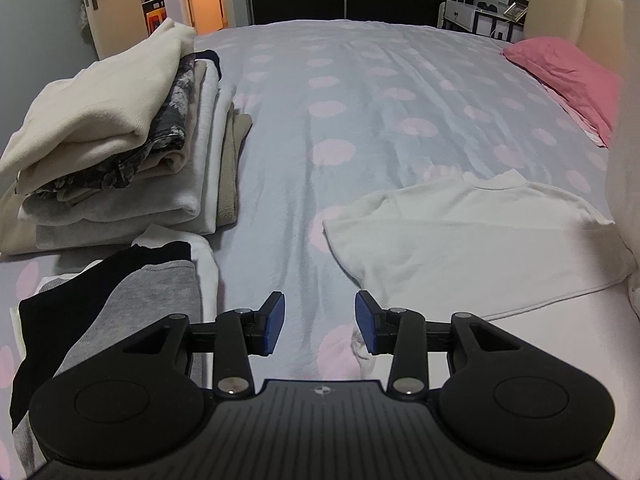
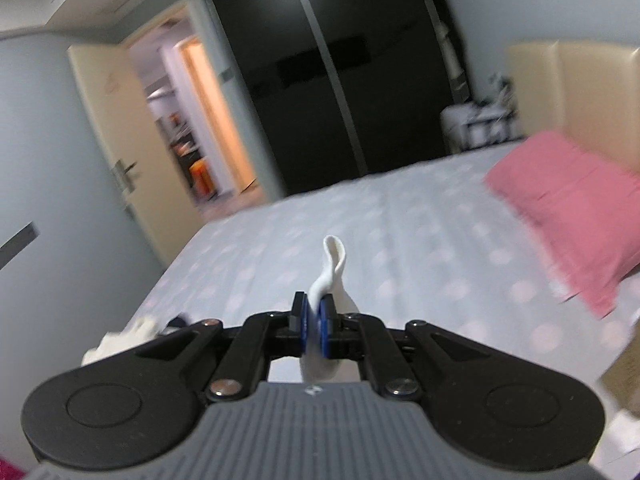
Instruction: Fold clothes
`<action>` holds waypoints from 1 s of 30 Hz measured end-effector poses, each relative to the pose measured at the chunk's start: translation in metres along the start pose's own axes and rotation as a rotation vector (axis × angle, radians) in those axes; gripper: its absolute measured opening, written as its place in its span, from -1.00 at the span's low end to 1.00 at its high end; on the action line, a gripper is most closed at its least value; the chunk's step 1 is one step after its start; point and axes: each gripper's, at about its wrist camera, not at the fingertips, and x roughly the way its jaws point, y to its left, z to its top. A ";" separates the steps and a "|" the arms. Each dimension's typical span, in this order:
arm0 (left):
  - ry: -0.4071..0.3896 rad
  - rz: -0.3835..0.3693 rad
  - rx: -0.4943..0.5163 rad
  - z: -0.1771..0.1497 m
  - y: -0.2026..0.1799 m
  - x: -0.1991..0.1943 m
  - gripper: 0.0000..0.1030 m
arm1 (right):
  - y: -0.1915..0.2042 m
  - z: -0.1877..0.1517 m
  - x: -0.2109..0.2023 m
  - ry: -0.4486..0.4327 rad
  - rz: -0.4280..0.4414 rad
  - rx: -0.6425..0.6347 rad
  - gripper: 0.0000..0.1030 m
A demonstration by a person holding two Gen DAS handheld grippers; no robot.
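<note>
A white short-sleeved top (image 1: 460,232) lies spread on the dotted bed cover (image 1: 340,100), at the right in the left wrist view. Its right side rises out of frame as a blurred white strip (image 1: 628,140). My left gripper (image 1: 320,320) hovers over the cover beside the top's near left hem, jaws apart and nothing between the blue pads. A small white fold lies just under its right finger. My right gripper (image 2: 315,320) is raised above the bed, shut on a fold of white cloth (image 2: 334,252) that sticks up past the pads. That view is motion-blurred.
A stack of folded clothes (image 1: 112,140) sits at the left of the bed, with a grey and black garment (image 1: 120,312) in front of it. A pink pillow (image 1: 568,76) lies by the beige headboard (image 2: 580,92). A dark wardrobe (image 2: 340,80) and an open door (image 2: 192,128) stand beyond.
</note>
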 end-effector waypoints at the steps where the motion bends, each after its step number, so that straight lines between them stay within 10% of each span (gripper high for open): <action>1: 0.002 0.002 -0.004 0.000 0.002 0.001 -0.28 | 0.007 -0.008 0.009 0.021 0.017 -0.003 -0.85; 30: 0.055 -0.002 -0.034 -0.005 0.026 0.035 -0.28 | 0.097 -0.271 0.243 0.581 0.208 -0.026 -0.75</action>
